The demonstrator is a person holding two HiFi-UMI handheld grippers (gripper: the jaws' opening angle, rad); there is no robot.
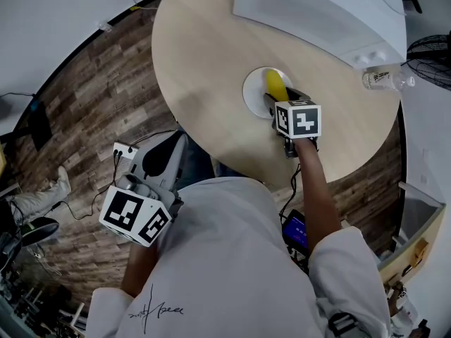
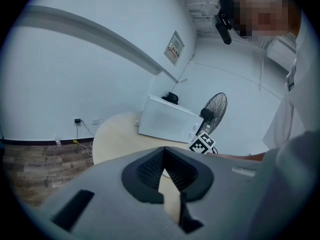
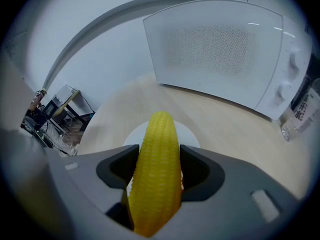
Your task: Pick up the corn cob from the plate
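**Head view.**
- Right gripper (image 1: 279, 104): reached out over a white plate (image 1: 254, 94), marker cube uppermost.
- Corn cob (image 1: 275, 85): yellow, one end at the jaws and the other running on across the plate. Its long axis is in line with the gripper.
- Left gripper (image 1: 169, 153): held low beside the body and off the table edge, well apart from the plate. The right is by far the nearer.
- Round table (image 1: 204, 55): pale wood, bare but for the plate, a white microwave (image 1: 317, 9) at the far side and a water bottle (image 1: 384, 79) near the rim.
- Floor (image 1: 84, 111): dark wood planks with trailing cables.

**Left gripper view.**
- Jaws meet at the tips with nothing between them.
- Beyond them are the table (image 2: 115, 134), the microwave (image 2: 167, 119), a standing fan (image 2: 215, 109) and pale walls.

**Right gripper view.**
- Jaws are closed on the corn cob (image 3: 159, 129), one pad on each flank. The cob lies lengthwise between them, its tip pointing forward over the plate (image 3: 132, 134).
- Whether the cob is clear of the plate cannot be told.
- Judgement: the grip looks made, and the coming move is a straight lift.
- Microwave (image 3: 225, 49) and bottle (image 3: 300, 109) stand behind.
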